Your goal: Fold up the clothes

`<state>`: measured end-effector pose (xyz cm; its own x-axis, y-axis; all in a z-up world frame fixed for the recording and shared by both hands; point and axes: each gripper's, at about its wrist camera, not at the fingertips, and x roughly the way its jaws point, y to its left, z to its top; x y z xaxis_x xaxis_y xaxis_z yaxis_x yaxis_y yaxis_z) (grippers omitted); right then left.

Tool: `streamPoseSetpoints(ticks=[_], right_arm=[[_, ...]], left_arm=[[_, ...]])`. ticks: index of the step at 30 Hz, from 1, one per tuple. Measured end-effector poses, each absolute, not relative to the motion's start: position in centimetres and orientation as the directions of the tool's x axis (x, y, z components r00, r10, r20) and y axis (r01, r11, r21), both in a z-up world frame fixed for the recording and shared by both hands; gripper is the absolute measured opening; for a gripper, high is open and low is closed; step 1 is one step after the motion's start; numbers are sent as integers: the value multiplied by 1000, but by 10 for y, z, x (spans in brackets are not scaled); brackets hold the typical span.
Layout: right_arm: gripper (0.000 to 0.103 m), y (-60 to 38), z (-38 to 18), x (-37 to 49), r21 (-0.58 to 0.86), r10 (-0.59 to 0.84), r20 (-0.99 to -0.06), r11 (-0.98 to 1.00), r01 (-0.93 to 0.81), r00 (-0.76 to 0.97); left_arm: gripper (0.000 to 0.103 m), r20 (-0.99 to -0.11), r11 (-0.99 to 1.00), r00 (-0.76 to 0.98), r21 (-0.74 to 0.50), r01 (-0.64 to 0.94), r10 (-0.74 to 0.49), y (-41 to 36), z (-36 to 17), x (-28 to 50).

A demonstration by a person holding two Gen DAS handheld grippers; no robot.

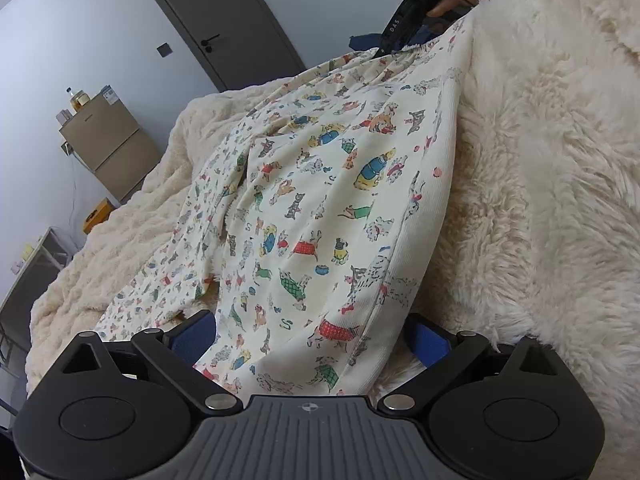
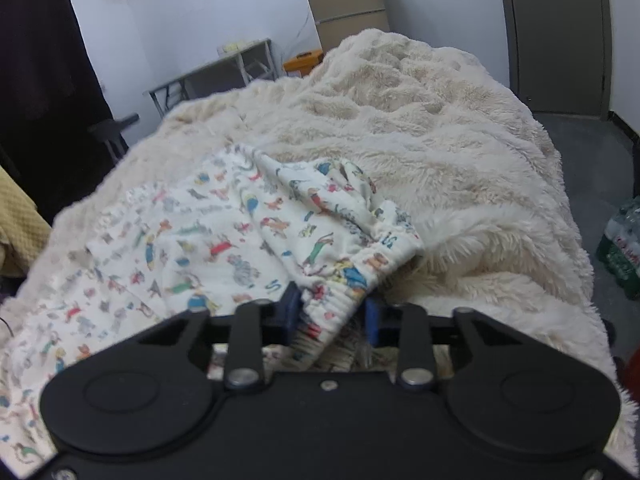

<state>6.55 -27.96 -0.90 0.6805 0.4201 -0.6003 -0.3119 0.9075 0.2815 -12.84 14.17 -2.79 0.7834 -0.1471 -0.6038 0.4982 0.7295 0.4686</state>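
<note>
I see one garment, a cream pair of printed pants scattered with small coloured dogs, stretched out on a shaggy cream blanket that covers a bed. By my judgement the folding is somewhere in its middle: the cloth is pulled long between my two grippers, with loose ridges and one leg lapping the other toward the left, and no neat finished stack shows anywhere. Whether this is a spreading-out or a fold being carried over, I cannot settle. My left gripper sits at the near end of the cloth, its blue pads standing wide with the hem lying between them, so those jaws read as open rather than clamped. My right gripper is at the far end, and its jaws are closed on the gathered elastic waistband, which bunches up between the blue pads. The fabric looks soft, thin and ribbed, apt to slump and wrinkle.
</note>
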Motion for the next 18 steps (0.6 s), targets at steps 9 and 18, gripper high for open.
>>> streamPoseSetpoints(ticks=[9, 18], right_arm=[[36, -293, 0, 76, 333, 417, -551, 904, -268, 723], [44, -322, 1, 77, 469, 472, -505, 853, -229, 723]], left_arm=[[99, -610, 722, 779, 471, 507, -148, 139, -31, -130], [99, -608, 716, 779, 476, 510, -152, 138, -33, -132]])
